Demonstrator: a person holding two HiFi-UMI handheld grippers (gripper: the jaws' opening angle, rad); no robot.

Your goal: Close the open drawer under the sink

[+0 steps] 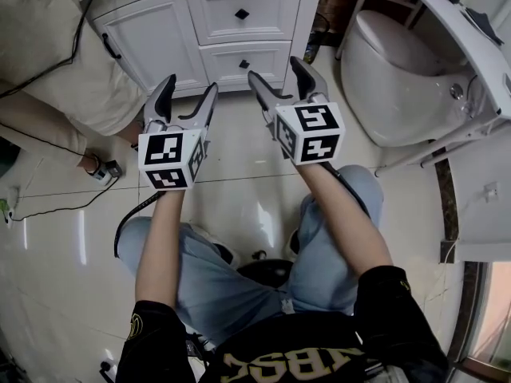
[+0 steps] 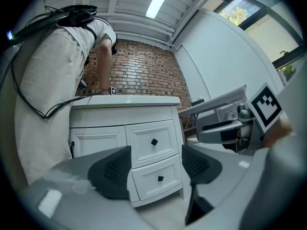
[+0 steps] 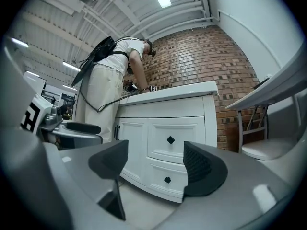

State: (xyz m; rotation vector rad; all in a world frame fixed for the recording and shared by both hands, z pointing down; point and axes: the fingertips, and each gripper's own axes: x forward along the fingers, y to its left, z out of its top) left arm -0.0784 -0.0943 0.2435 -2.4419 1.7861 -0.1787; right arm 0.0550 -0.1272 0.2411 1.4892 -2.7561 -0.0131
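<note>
Left gripper and right gripper gape toward seemingly shut drawers.

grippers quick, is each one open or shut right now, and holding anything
left gripper: open, nothing between its jaws.
right gripper: open, nothing between its jaws.
</note>
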